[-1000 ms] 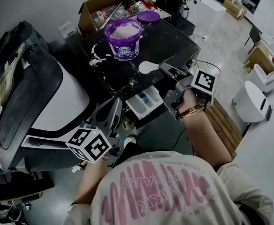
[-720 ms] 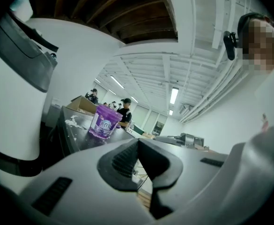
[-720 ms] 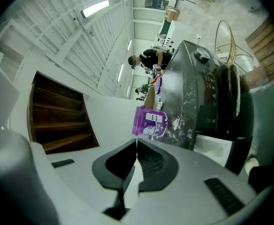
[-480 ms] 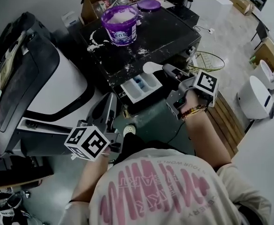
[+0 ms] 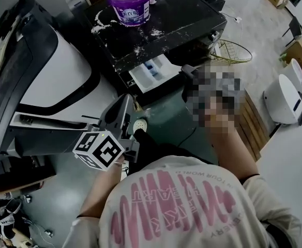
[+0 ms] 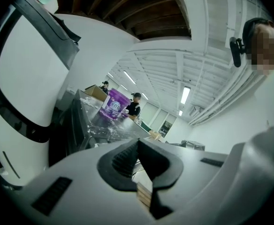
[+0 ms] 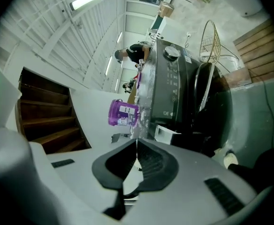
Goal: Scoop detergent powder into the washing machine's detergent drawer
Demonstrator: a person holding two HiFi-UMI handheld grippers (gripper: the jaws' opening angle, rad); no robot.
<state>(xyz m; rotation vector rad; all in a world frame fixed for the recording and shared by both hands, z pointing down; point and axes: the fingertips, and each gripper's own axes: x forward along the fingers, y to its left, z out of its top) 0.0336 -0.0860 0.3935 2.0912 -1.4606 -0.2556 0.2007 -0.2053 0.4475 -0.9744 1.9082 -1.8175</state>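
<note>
The purple detergent tub [image 5: 130, 1] stands on the dark washing machine's top [image 5: 184, 19], with spilled powder around it. Below it, the white detergent drawer [image 5: 147, 75] is pulled out. My right gripper [image 5: 188, 70] is just right of the drawer, mostly under a mosaic patch. In the right gripper view its jaws [image 7: 137, 142] are shut, with a white strip, apparently the scoop handle [image 7: 126, 199], showing low in the gap. The tub [image 7: 123, 114] and drawer [image 7: 167, 133] lie ahead. My left gripper [image 5: 125, 99] hangs lower left of the drawer, shut and empty [image 6: 138, 142].
A large white and black appliance [image 5: 53, 76] fills the left side. A wire basket [image 5: 233, 50] lies beyond the machine, a wooden pallet [image 5: 252, 118] and a white round unit [image 5: 283, 99] are at the right. The person's shoe [image 5: 139, 124] is by the machine's base.
Both grippers have come down along the machine's front. The white scoop, seen earlier over the drawer's right end, no longer shows in the head view.
</note>
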